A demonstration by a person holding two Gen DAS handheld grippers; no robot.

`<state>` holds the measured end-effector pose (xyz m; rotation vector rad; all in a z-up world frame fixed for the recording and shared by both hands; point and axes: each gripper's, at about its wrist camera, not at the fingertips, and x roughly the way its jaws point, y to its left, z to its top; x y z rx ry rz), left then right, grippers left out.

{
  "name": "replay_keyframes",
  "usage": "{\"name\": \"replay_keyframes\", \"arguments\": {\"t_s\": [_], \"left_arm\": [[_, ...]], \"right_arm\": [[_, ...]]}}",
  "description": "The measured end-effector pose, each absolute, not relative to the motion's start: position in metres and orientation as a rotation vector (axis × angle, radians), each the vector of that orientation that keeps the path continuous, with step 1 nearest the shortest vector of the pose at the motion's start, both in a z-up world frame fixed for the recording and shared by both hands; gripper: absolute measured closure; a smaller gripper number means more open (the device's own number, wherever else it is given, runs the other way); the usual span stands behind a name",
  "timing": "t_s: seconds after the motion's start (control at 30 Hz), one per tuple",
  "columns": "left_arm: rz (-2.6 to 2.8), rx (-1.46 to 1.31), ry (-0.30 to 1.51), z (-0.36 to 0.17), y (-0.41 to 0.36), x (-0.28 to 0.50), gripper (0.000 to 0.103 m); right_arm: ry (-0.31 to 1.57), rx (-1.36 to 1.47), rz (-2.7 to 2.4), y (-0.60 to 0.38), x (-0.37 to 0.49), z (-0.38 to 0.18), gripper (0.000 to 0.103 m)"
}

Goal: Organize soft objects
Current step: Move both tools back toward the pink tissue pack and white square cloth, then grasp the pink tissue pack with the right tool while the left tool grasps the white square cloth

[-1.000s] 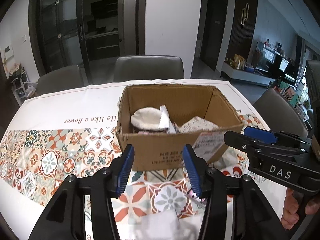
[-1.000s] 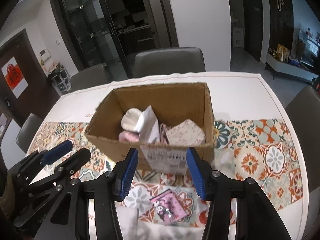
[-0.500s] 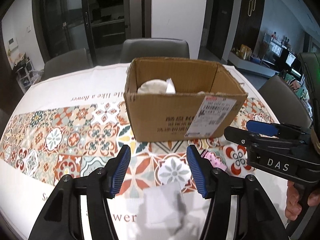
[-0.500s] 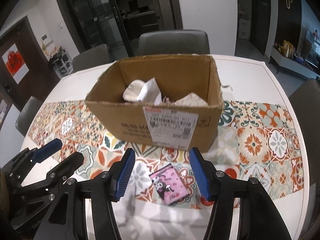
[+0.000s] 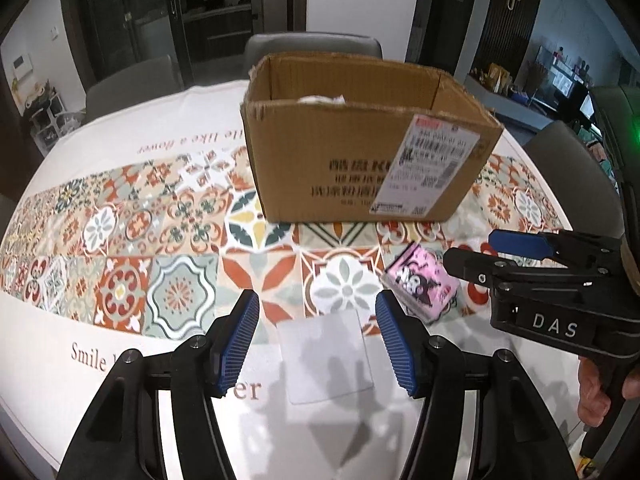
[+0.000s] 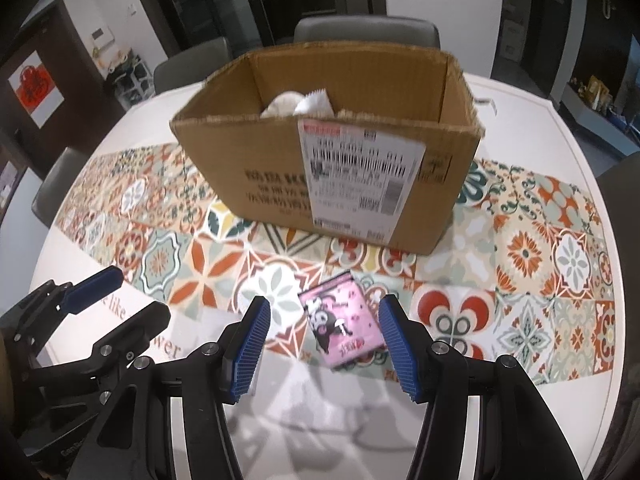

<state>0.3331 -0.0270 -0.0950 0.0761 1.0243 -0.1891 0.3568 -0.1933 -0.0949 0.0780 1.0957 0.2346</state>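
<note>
Where the patterned tile-print tablecloth (image 5: 120, 240) gives way to its white border, a flat, square, white soft packet (image 5: 326, 360) lies between the blue ribbed pads of my left gripper (image 5: 318, 344), whose jaws are spread and touch nothing. Just right of it lies a small pink soft pack printed with a dark cartoon figure (image 5: 420, 284), tilted on the tiles. Behind both stands an open brown cardboard box with a white shipping label (image 5: 360, 168).

Left wrist view: the white packet shows whole; only a sliver of white contents peeps above the box's near rim. At the right edge my right gripper (image 5: 472, 252) enters from the side, its black body marked "DAS", with fingers of my hand (image 5: 592, 396) curled round the handle.

Right wrist view: the pink pack (image 6: 340, 324) lies framed between the pads of my right gripper (image 6: 322, 344), nearer the right pad, neither pad pressing it; the jaws stand apart. Its glossy wrapper and black-and-white figure read clearly here. This higher angle looks into the box (image 6: 256, 168), revealing a cream rounded soft item and a white serrated-edge packet (image 6: 304, 104) inside. My left gripper (image 6: 120, 296) appears at the lower left, also unclenched. The white packet is mostly hidden behind the fingers.
</note>
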Motion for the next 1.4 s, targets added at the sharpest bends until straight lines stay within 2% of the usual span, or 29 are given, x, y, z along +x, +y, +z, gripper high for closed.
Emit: {"name": "replay_keyframes", "arguments": {"t_s": [0.27, 0.33, 0.4, 1.03, 1.4], "left_arm": [[-0.195, 0.057, 1.115, -0.120, -0.030, 0.329, 0.043], [-0.193, 0.049, 1.137, -0.127, -0.030, 0.328, 0.043], [-0.192, 0.047, 1.149, -0.132, -0.030, 0.328, 0.041], [-0.176, 0.017, 1.318, -0.193, -0.033, 0.337, 0.036], [-0.154, 0.046, 1.306, -0.206, -0.038, 0.347, 0.034]], "right_arm": [[1.156, 0.045, 0.255, -0.194, 0.357, -0.114, 0.044], [1.172, 0.036, 0.264, -0.193, 0.357, -0.120, 0.034], [1.185, 0.028, 0.277, -0.193, 0.358, -0.125, 0.032], [1.307, -0.134, 0.297, -0.184, 0.376, -0.175, 0.032], [1.350, -0.130, 0.304, -0.177, 0.393, -0.194, 0.032]]}}
